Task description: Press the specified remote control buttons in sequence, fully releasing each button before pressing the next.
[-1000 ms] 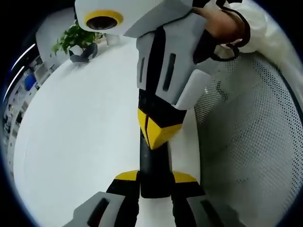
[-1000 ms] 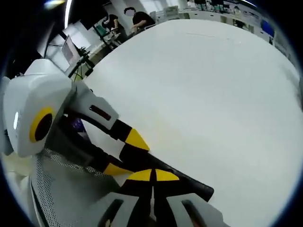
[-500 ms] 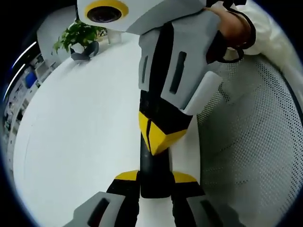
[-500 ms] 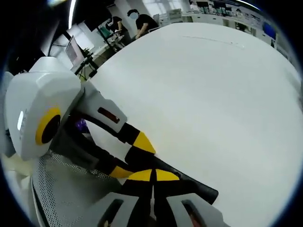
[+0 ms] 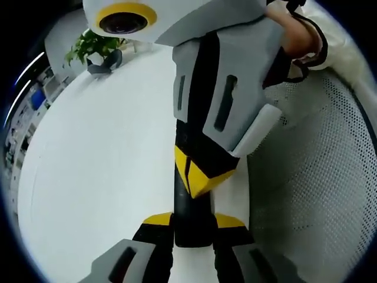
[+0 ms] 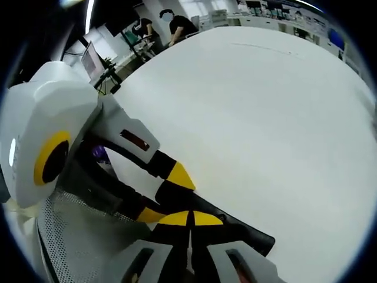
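- Left gripper (image 5: 191,227) is clamping the remote (image 5: 191,203) over the table (image 5: 94,177).
- Right gripper (image 6: 189,219), jaws closed empty, is pressing tips onto remote.
- Next, I judge: lift fully off before another button.

You are wearing a white sleeve (image 5: 339,41) at the upper right of the left gripper view, with a thin black strap (image 5: 306,50) looping round your wrist; white perforated mesh fabric (image 5: 312,177) is running down the frame's right side.
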Demonstrator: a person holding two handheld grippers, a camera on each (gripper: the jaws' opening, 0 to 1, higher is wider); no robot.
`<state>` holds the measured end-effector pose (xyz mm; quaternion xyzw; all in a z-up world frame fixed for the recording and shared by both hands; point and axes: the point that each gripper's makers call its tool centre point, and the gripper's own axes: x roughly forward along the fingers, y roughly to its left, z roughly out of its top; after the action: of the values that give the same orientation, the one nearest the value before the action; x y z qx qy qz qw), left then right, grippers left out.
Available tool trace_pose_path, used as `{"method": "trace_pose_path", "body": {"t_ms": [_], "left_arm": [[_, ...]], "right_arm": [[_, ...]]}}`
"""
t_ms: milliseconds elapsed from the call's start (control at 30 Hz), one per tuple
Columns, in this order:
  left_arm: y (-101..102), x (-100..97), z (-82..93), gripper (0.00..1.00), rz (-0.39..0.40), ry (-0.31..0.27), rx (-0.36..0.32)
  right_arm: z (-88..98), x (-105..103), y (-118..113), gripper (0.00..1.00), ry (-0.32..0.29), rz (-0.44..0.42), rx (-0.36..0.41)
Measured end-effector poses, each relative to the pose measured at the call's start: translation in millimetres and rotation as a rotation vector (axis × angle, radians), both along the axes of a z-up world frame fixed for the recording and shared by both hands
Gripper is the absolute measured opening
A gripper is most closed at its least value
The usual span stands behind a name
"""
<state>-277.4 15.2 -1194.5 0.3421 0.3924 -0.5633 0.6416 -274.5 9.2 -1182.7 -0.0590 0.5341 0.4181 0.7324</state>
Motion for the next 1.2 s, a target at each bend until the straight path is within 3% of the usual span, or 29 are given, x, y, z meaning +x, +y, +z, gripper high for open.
{"method": "trace_pose_path", "body": {"t_ms": [467,567,867,1200], "left_arm": [[0,0.7,0.0,0.23,0.017,-0.003,-0.008],[0,0.4,0.0,0.23,0.030,-0.007,-0.015],[1,1.6,0.5,0.22,0.065,-0.001,-0.030],[1,1.7,0.4,0.21,0.074,0.003,-0.013]], "right_arm": [[1.0,1,-1,0.00,0.029,-0.045,0.047],[5.1,-1,1,0.00,0.069,-0.073,0.101],[25.1,12,-8,0.04,-0.003,-0.129,0.163],[60.9,33,-21,0.22,-0.143,-0.216,0.266]]}}
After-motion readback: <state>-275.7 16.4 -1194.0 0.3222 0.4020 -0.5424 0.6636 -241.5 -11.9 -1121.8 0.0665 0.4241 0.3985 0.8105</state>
